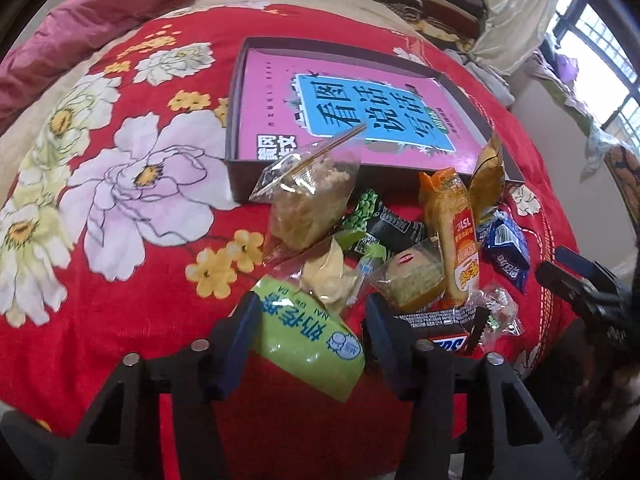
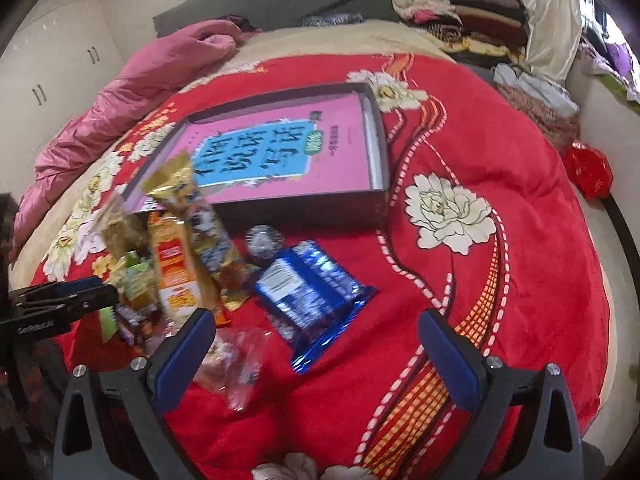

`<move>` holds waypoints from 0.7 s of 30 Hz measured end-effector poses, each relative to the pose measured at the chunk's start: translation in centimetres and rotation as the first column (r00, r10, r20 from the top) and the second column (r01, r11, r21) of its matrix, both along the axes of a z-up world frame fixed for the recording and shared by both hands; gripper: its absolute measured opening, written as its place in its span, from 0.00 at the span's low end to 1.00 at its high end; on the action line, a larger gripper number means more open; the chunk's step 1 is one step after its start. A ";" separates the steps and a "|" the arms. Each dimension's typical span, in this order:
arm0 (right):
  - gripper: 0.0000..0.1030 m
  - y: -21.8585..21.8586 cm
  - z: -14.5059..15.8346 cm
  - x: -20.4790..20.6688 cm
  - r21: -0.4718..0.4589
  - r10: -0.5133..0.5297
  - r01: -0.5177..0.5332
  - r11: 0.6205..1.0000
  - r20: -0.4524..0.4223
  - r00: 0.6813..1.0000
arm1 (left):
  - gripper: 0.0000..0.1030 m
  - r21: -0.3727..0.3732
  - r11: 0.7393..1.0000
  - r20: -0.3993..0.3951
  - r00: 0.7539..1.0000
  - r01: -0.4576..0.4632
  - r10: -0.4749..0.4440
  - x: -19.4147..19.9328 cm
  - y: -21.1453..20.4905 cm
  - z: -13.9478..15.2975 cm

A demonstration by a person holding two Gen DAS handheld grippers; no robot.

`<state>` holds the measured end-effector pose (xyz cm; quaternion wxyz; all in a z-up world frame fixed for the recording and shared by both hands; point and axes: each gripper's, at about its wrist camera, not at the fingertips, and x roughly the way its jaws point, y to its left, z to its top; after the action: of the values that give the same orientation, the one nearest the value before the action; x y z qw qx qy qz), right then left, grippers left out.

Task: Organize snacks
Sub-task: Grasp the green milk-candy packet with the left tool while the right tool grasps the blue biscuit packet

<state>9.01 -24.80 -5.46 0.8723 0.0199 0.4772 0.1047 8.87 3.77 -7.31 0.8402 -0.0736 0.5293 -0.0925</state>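
A pile of snacks lies on the red flowered blanket in front of a shallow dark box (image 1: 240, 92) with a pink book in its bottom; the box also shows in the right wrist view (image 2: 380, 148). My left gripper (image 1: 310, 320) has its jaws around a light green packet (image 1: 308, 340), with a gap on the right side. Beyond it lie a clear bag (image 1: 308, 196), an orange sausage pack (image 1: 460, 232) and a Snickers bar (image 1: 444, 328). My right gripper (image 2: 316, 340) is open and empty above a blue Oreo pack (image 2: 308, 288). A small clear wrapper (image 2: 236, 364) lies by its left finger.
A pink quilt (image 2: 132, 92) lies at the bed's far left. Folded clothes (image 2: 460, 12) are stacked at the head of the bed. A red bag (image 2: 588, 172) sits at the bed's right edge. The left gripper shows in the right wrist view (image 2: 64, 300).
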 end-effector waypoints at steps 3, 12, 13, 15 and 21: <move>0.95 -0.2 -0.9 1.2 -0.001 0.016 -0.016 1.000 -0.049 0.999 | 0.48 -0.013 1.000 0.006 1.000 0.023 -0.023 0.5 0.6 0.0; 0.70 2.9 -2.2 2.7 -0.218 0.176 -0.182 0.959 -0.046 0.983 | 0.43 0.003 0.995 0.012 0.995 0.103 -0.103 0.8 0.6 -0.2; 0.70 3.3 -2.4 2.8 -0.245 0.204 -0.209 0.947 -0.043 0.978 | 0.41 0.019 0.992 0.018 0.992 0.123 -0.123 0.8 0.2 -0.1; 0.66 3.6 -2.7 3.0 -0.252 0.233 -0.237 0.938 -0.049 0.971 | 0.39 0.036 0.986 0.020 0.987 0.161 -0.161 0.8 -0.5 -0.1; 0.57 3.6 -3.2 3.7 -0.222 0.267 -0.270 0.937 -0.046 0.963 | 0.36 0.092 0.970 0.008 0.973 0.227 -0.229 1.8 -2.2 -0.6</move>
<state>12.72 -21.22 -8.67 0.8429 -0.1441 0.4907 0.1674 10.63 1.59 -7.89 0.8314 0.0267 0.5299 -0.1649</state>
